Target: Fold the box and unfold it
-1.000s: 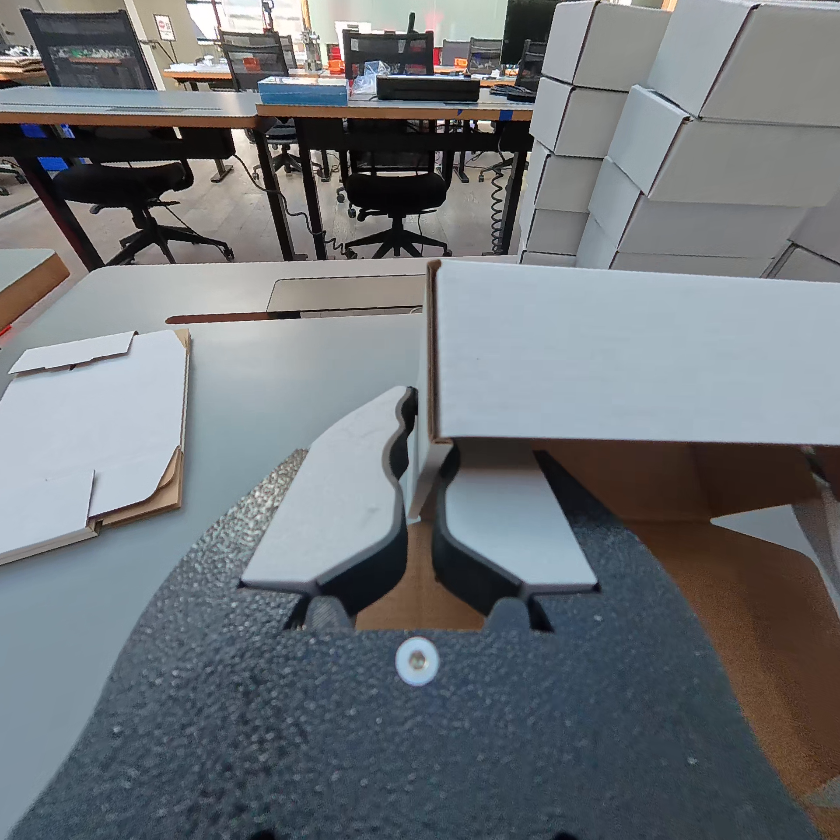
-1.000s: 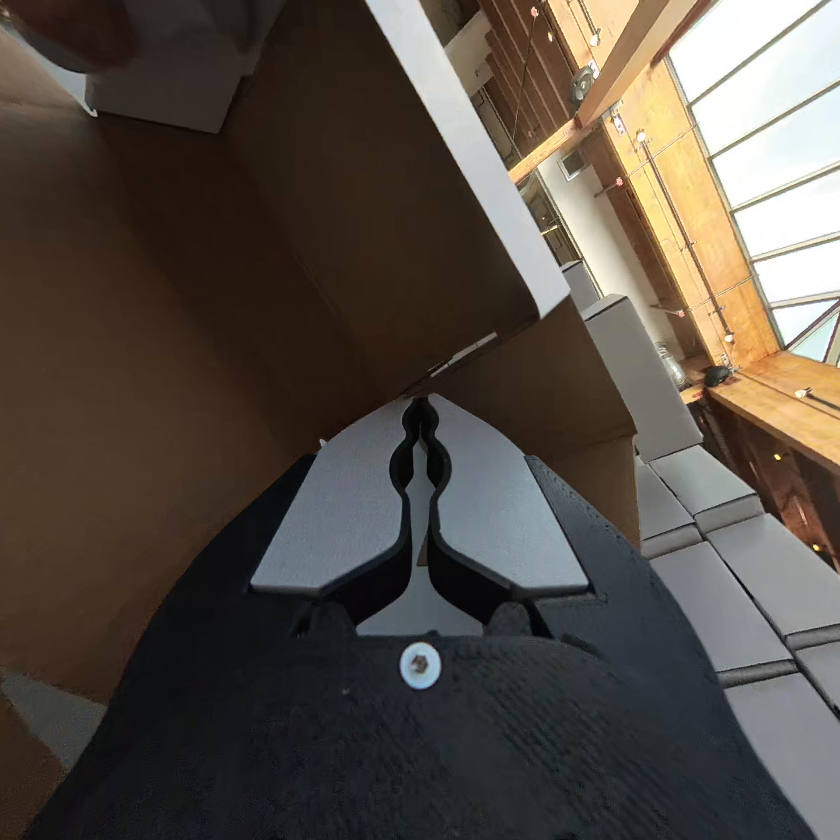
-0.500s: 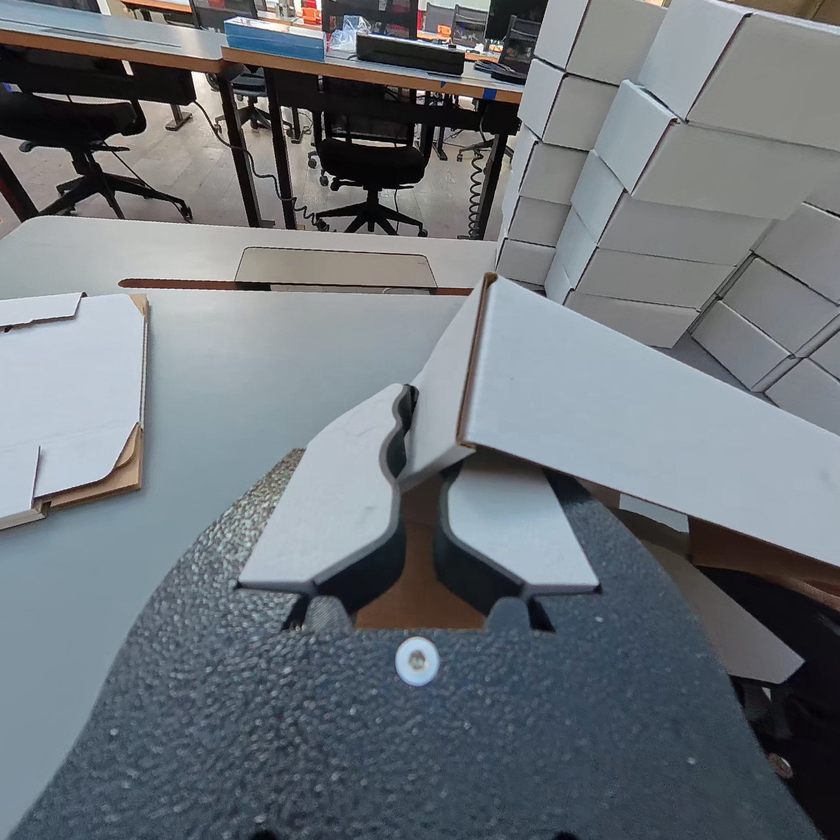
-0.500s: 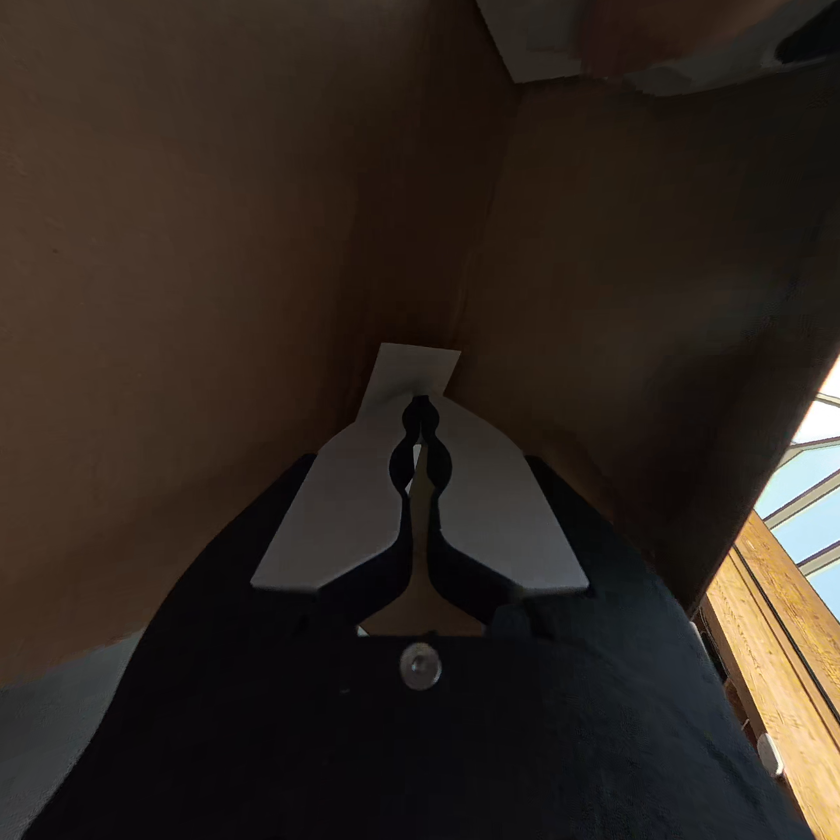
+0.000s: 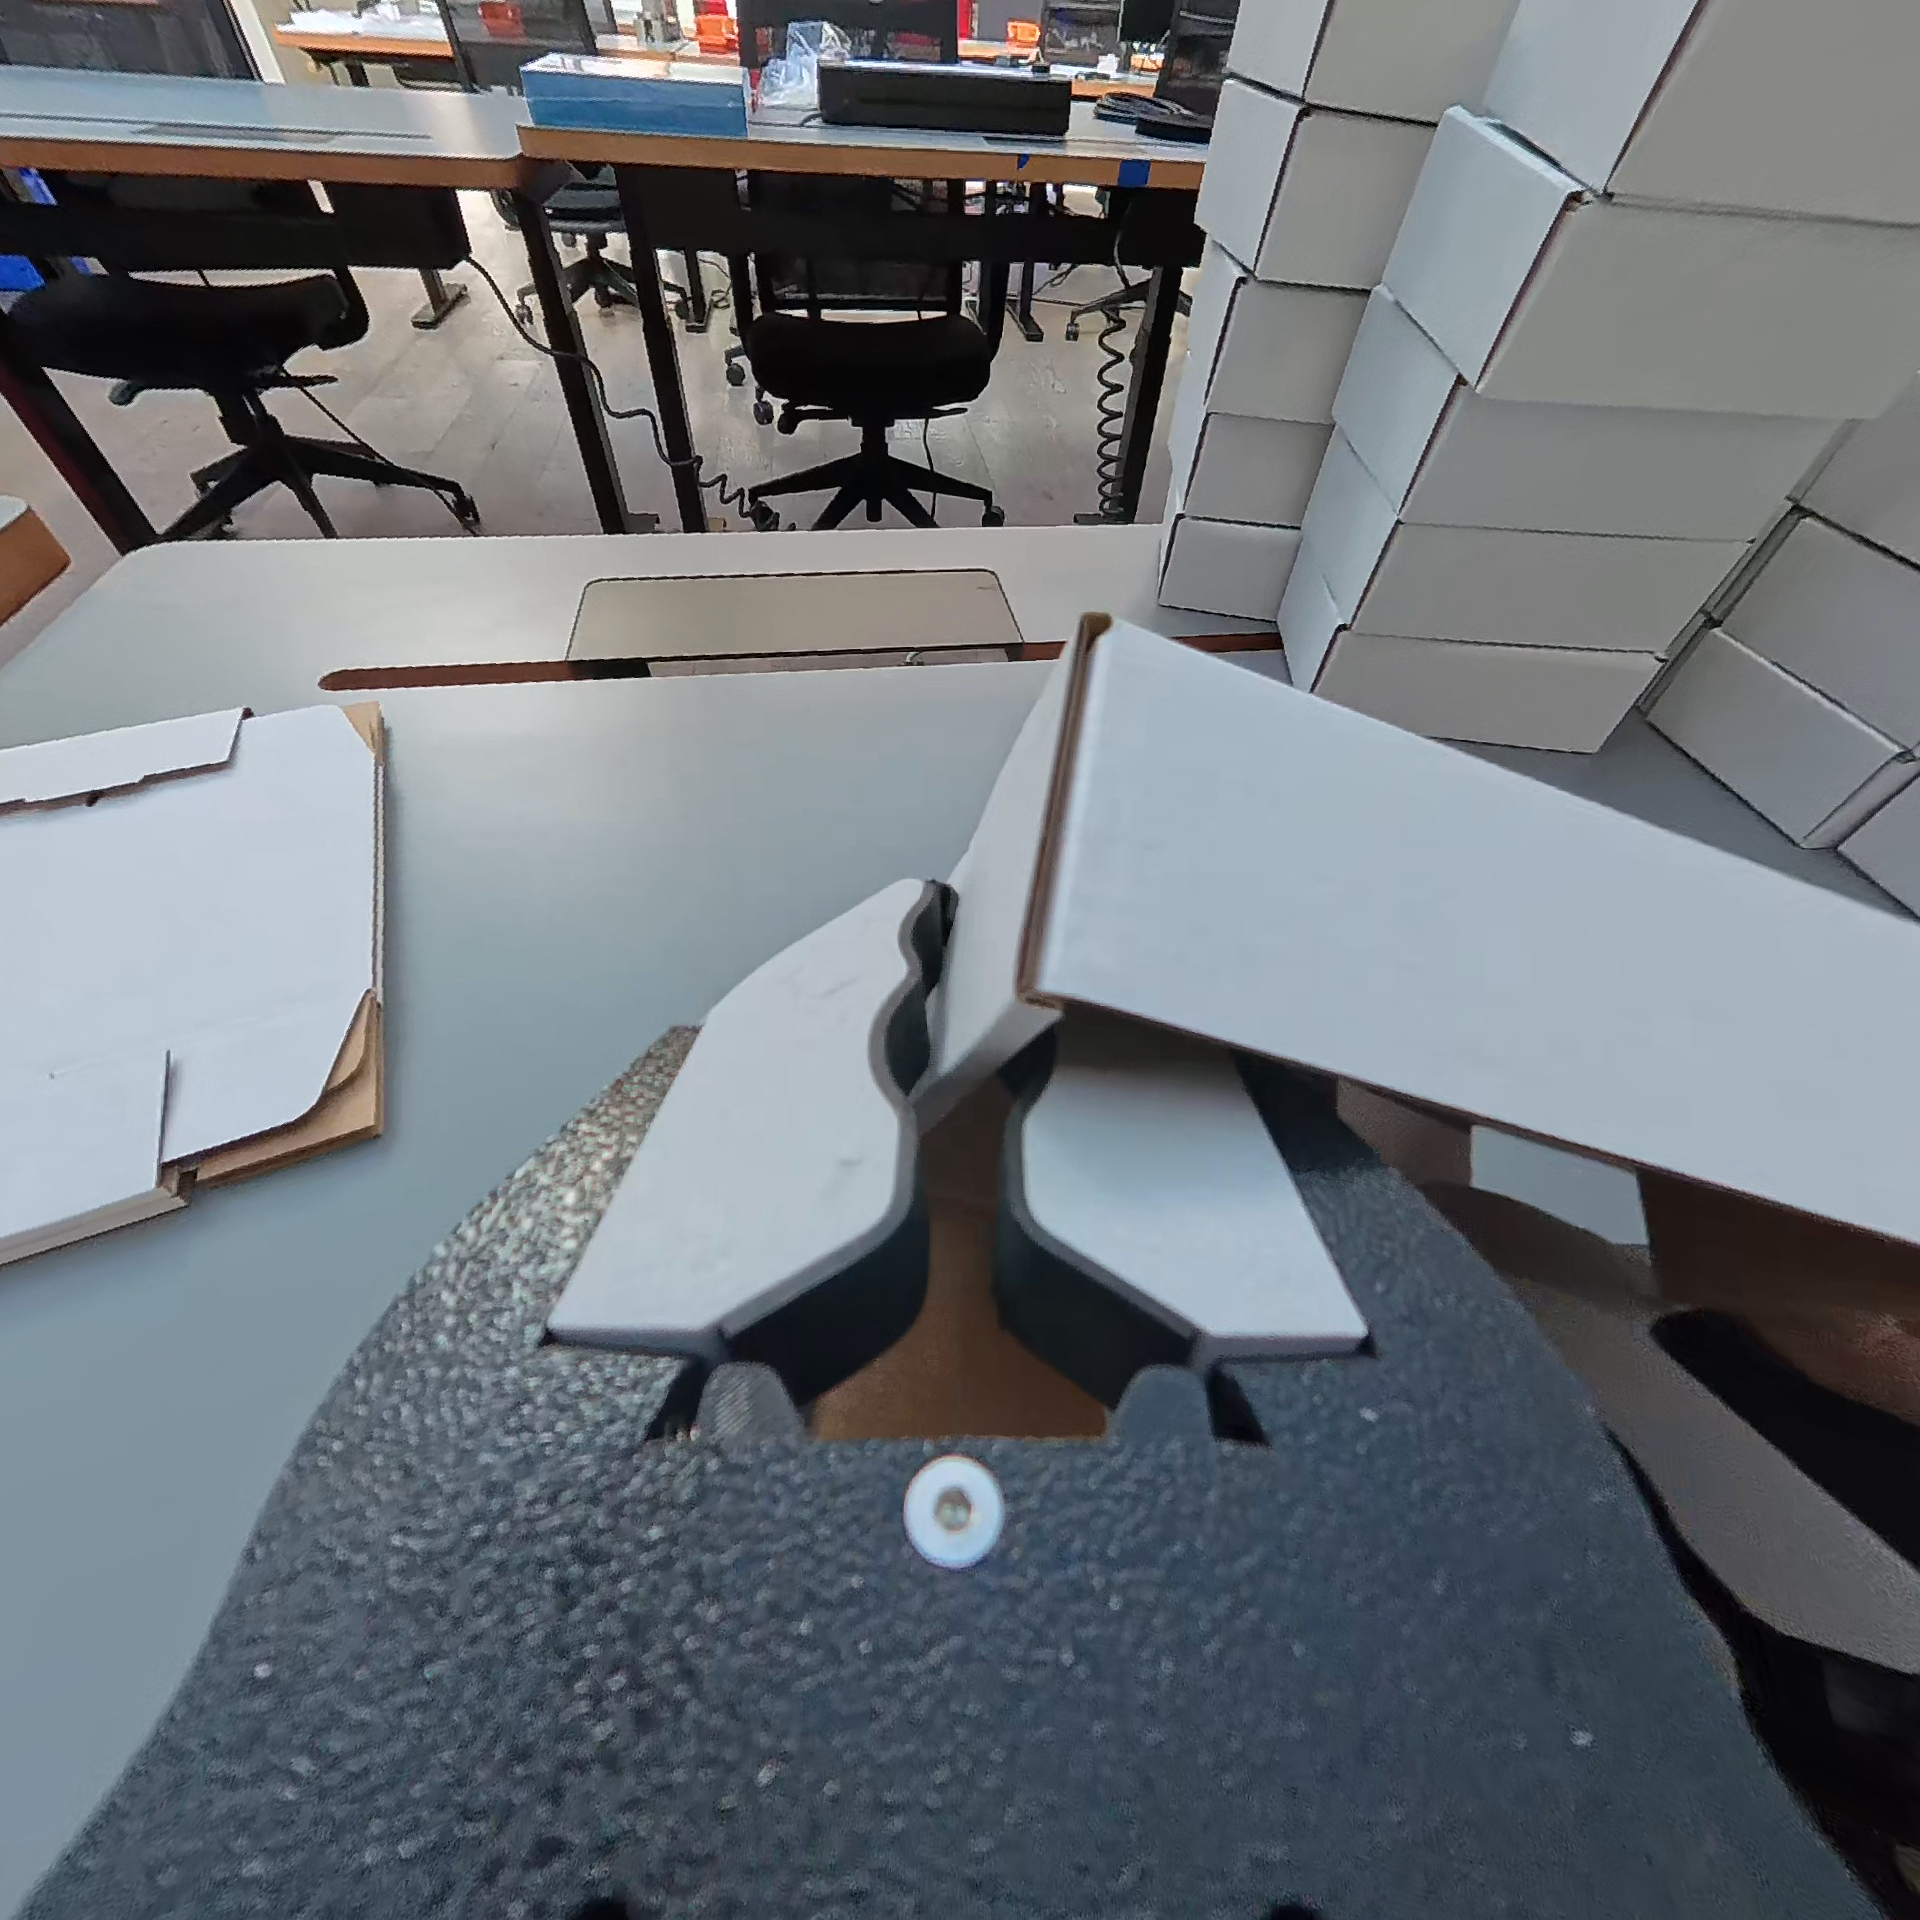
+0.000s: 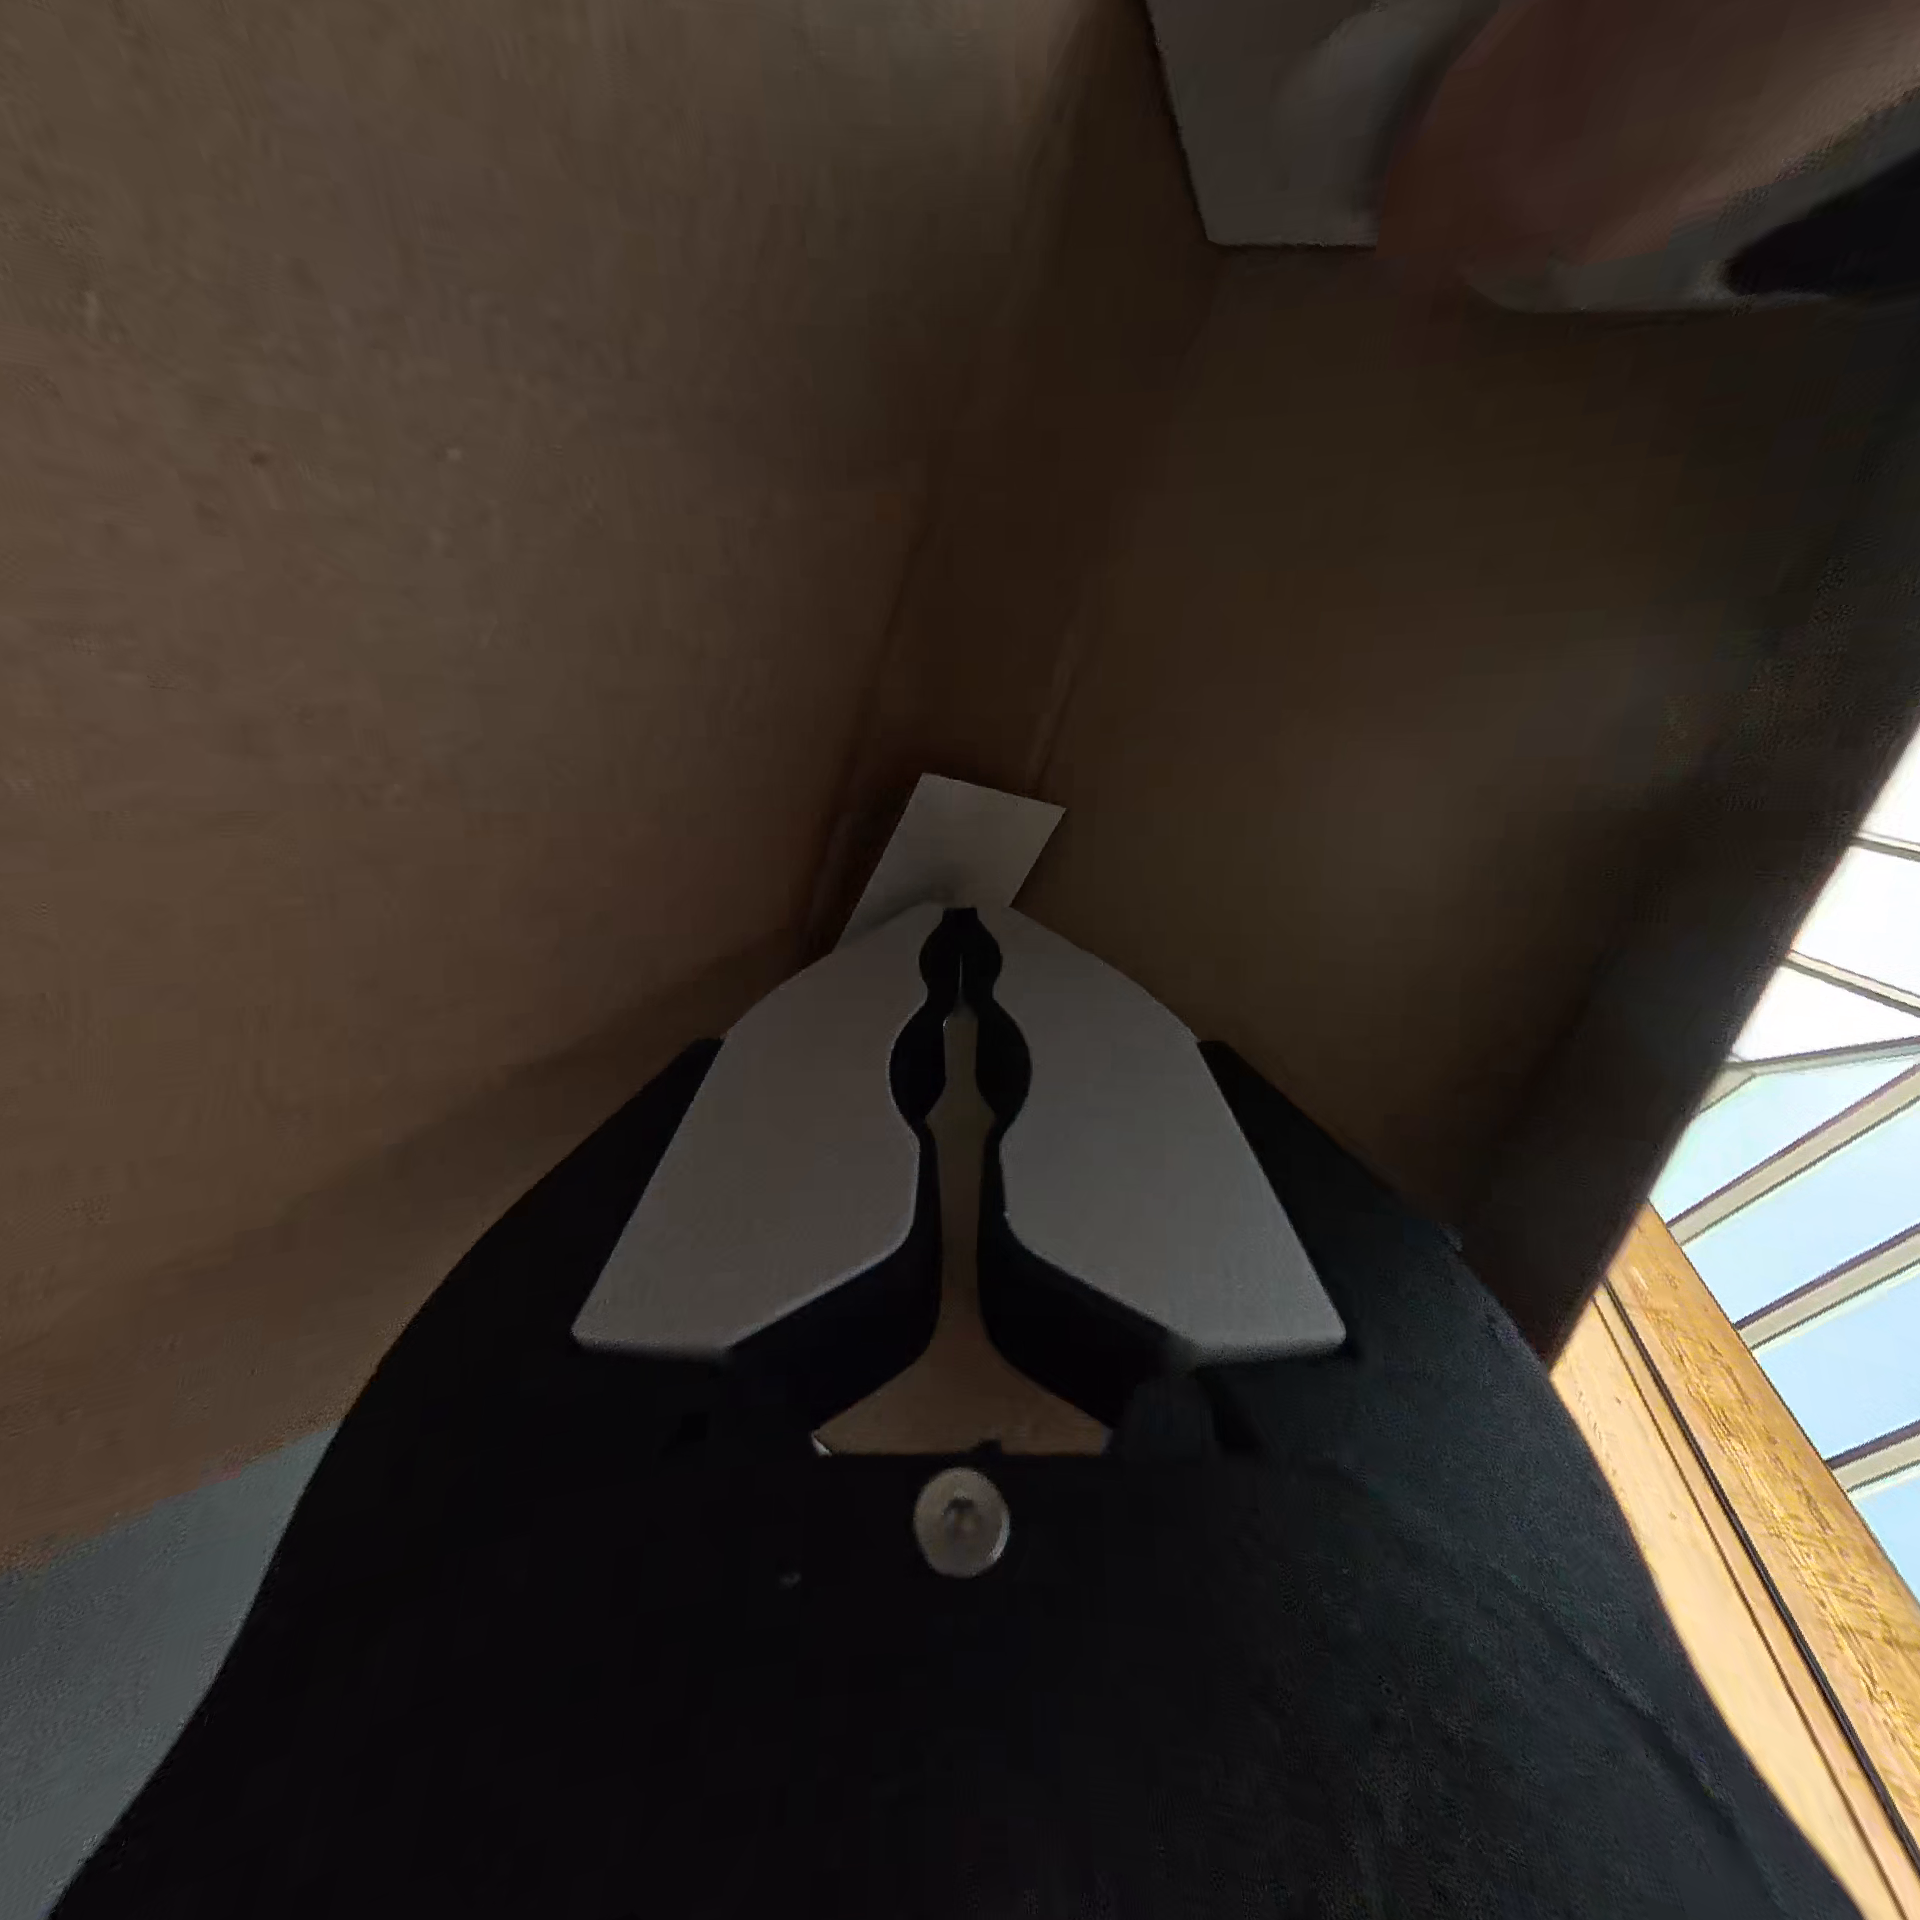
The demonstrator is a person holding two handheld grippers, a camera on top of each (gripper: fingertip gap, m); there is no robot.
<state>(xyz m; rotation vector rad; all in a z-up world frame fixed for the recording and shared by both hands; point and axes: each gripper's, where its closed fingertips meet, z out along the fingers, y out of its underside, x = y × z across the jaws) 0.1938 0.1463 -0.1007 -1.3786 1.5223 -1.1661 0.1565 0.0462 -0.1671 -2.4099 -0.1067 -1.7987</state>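
Note:
A cardboard box (image 5: 1455, 935), white outside and brown inside, is held above the grey table (image 5: 644, 852). My left gripper (image 5: 961, 997) is shut on the box's left side flap; the right finger is partly hidden under the tilted front panel. In the right wrist view the box's brown inner walls (image 6: 468, 520) fill the frame. My right gripper (image 6: 961, 920) is inside the box, shut on a thin white flap (image 6: 966, 842) at an inner corner.
A stack of flat white box blanks (image 5: 177, 956) lies on the table at the left. Several folded white boxes (image 5: 1558, 416) are piled at the right. Desks and black office chairs (image 5: 873, 364) stand behind. A hand (image 6: 1662, 135) shows blurred at top right.
The box has tilted, its right side dropping, then lifted slightly. The right gripper has turned deeper into the box, so its view went from windows and boxes to brown walls.

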